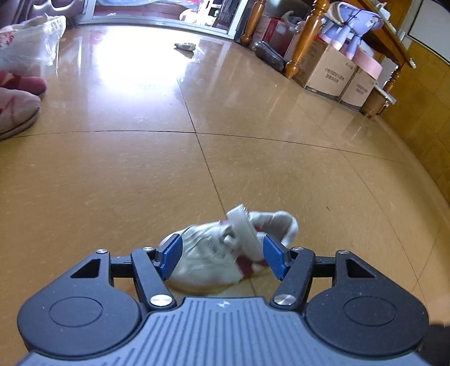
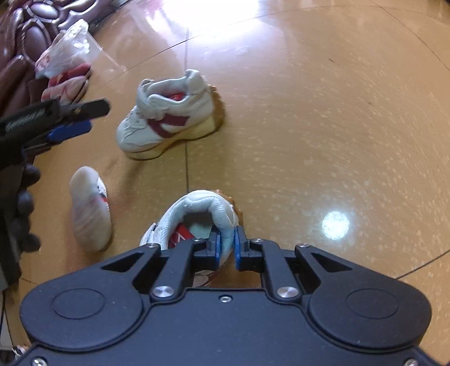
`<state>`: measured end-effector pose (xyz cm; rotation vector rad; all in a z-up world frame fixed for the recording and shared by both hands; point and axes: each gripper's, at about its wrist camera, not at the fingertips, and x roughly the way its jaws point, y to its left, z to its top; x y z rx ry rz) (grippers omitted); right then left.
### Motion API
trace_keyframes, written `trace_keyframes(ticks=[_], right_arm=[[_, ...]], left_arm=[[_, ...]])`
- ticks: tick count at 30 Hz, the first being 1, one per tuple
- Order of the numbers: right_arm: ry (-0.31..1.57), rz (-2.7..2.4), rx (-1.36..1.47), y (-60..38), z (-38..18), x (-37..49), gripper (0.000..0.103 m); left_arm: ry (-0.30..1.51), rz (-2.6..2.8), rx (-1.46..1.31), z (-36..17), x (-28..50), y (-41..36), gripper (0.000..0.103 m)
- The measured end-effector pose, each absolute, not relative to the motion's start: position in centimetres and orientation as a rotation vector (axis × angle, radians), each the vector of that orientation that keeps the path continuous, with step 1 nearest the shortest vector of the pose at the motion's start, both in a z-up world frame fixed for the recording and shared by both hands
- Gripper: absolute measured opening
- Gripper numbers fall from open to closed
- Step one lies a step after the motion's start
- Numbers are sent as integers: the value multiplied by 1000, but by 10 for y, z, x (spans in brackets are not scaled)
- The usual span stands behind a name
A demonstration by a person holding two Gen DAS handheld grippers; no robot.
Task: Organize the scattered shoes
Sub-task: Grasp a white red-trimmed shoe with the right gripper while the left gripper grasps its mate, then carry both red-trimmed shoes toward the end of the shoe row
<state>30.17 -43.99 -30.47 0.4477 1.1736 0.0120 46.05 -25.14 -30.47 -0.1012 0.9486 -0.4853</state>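
In the left wrist view my left gripper [image 1: 222, 247] stands open just above the floor. A blurred white sneaker with red trim [image 1: 208, 253] lies between and beyond its blue pads [image 1: 171, 256], touching neither that I can see. The right wrist view shows this sneaker [image 2: 168, 118] upright on the tiles, with the left gripper [image 2: 73, 124] to its left in a gloved hand. My right gripper [image 2: 227, 242] is shut on the heel collar of a matching white sneaker [image 2: 197, 214]. A third shoe [image 2: 90, 208] lies on its side, sole showing.
Pink and red slippers [image 1: 17, 112] and a plastic bag [image 1: 31, 42] sit at the left by a brown sofa [image 2: 22, 45]. Wooden table legs [image 1: 303, 39], cardboard boxes [image 1: 329, 70] and a purple toy [image 1: 351, 25] line the right. A rag [image 1: 185, 46] lies far off.
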Motion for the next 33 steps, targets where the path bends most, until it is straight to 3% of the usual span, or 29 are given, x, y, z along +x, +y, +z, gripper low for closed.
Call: trace_keyframes(ticks=[5, 6, 7, 8, 9, 19, 33], right_arm=[[1160, 5, 473, -442, -307, 299, 8], [1158, 2, 476, -442, -307, 298, 8], [1157, -1, 479, -443, -307, 297, 8], [1156, -4, 482, -443, -308, 295, 8], [1155, -7, 485, -444, -308, 294, 8], [1118, -15, 521, -440, -292, 276, 8], [1069, 76, 529, -385, -218, 197, 9]], left_arm=[[1019, -445, -36, -317, 481, -281, 63], [1033, -435, -25, -318, 483, -285, 58], [1037, -432, -25, -318, 483, -286, 53], [1047, -434, -9, -314, 483, -288, 29], [1055, -473, -11, -311, 481, -289, 18], [1055, -471, -166, -273, 431, -234, 14], [1040, -314, -137, -167, 232, -72, 14]])
